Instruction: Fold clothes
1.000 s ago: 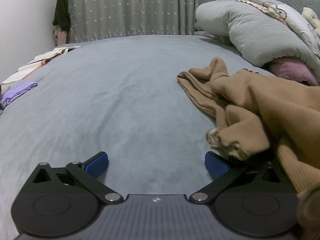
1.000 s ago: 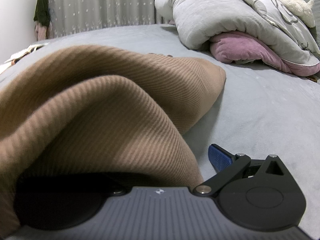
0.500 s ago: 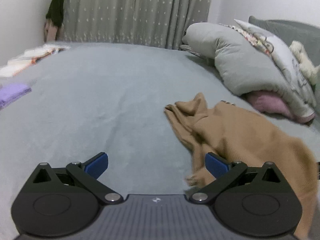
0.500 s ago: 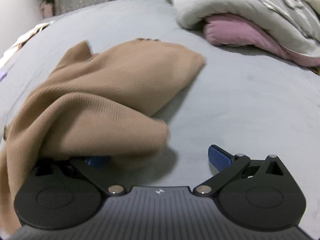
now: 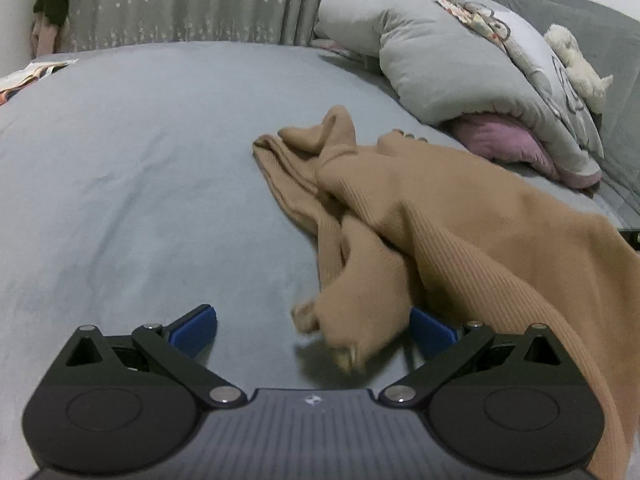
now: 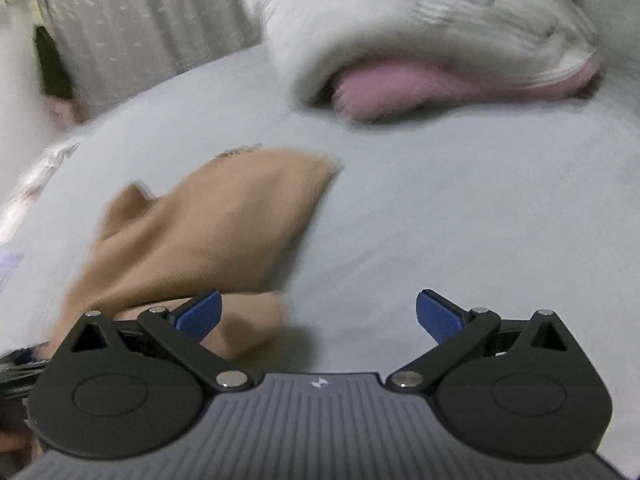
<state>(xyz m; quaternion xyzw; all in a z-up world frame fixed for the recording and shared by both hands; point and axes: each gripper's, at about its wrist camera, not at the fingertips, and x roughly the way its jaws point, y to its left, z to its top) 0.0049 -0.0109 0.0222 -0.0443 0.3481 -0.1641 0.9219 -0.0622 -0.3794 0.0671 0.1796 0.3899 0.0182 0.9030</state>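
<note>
A tan ribbed sweater (image 5: 432, 216) lies crumpled on the grey bed, right of centre in the left wrist view. My left gripper (image 5: 314, 326) is open; a sleeve cuff hangs between its blue pads, close to the right pad, not clamped. In the blurred right wrist view the sweater (image 6: 224, 232) lies at the left. My right gripper (image 6: 318, 316) is open over bare sheet, with its left pad over the sweater's near edge.
The grey bed sheet (image 5: 140, 168) spreads wide to the left. A rolled grey duvet (image 5: 448, 68) over a pink blanket (image 5: 504, 140) lies at the back right, with a white plush toy (image 5: 576, 64). Papers (image 5: 32, 72) lie at the far left edge. Curtains hang behind.
The sweater dropped off my right gripper, which moved fast and now has both pads showing. In the left wrist view the sleeve cuff moved in between my left gripper's pads.
</note>
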